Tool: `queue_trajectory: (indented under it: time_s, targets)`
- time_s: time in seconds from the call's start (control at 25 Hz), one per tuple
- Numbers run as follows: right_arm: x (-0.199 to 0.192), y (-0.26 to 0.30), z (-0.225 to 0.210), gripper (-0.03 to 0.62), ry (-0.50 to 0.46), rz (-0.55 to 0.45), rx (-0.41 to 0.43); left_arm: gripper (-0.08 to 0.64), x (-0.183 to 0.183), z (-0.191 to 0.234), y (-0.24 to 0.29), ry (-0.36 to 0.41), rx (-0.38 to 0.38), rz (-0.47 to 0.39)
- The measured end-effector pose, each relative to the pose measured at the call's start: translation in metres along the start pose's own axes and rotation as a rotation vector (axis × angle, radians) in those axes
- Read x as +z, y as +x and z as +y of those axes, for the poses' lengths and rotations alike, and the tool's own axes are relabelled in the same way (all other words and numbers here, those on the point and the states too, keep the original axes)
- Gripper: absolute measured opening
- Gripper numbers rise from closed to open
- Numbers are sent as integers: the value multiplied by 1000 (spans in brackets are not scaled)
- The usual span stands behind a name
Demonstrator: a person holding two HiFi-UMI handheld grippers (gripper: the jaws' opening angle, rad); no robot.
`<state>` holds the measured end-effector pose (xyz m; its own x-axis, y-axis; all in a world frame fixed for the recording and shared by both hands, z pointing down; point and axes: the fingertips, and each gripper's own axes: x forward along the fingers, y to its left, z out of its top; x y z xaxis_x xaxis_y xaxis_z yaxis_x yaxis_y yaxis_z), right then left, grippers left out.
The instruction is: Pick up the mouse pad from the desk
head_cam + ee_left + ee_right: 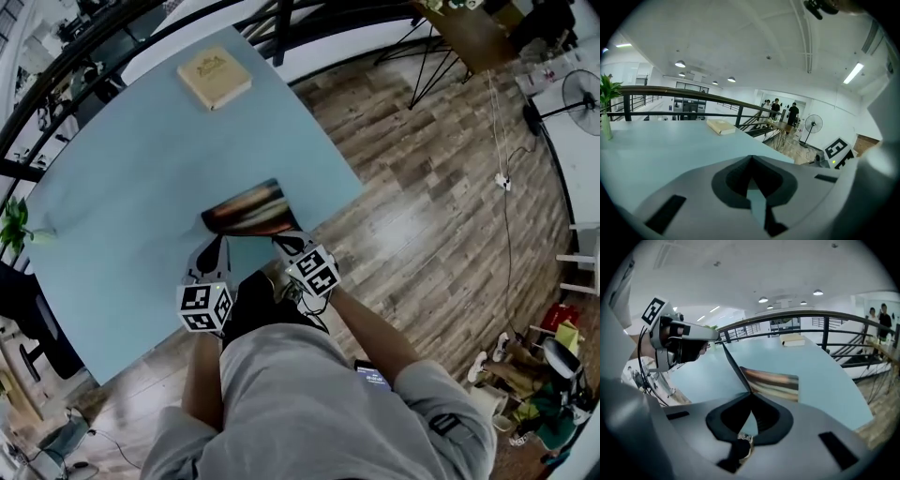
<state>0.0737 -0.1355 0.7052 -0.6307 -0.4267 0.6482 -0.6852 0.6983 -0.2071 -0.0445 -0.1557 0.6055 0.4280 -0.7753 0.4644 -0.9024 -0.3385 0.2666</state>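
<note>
The mouse pad [246, 208], printed in brown and orange with a black underside, is lifted off the near edge of the light blue desk [131, 178] and curls upward. My left gripper [212, 239] is shut on its left corner. My right gripper [284, 239] is shut on its right corner. In the right gripper view the mouse pad [773, 383] runs as a thin dark sheet from my right gripper [750, 393] across to the left gripper [712, 336]. In the left gripper view the left gripper [751, 158] has its jaws together, and the pad itself is hidden.
A tan book [214, 77] lies at the far end of the desk. A potted plant [11, 230] stands at the desk's left edge. A black railing [670, 91] runs behind the desk. Wooden floor [441, 216] lies to the right, with a fan [812, 124] and people [776, 108] further off.
</note>
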Motion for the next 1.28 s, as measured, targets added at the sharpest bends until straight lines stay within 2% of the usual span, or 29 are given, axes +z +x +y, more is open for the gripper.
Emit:
queue_trajectory:
  time_s: [0.28, 0.84, 1.12, 1.28]
  targets:
    - [35, -11, -4, 15, 148, -78, 16, 12, 22, 4, -1, -4, 8, -40]
    - [118, 5, 3, 15, 191, -146, 54, 12, 45, 49, 3, -44, 27, -78]
    - [154, 26, 8, 15, 281, -152, 65, 12, 55, 71, 4, -74, -6, -83]
    - [172, 32, 14, 15, 292, -155, 59, 12, 62, 81, -3, -81, -23, -96]
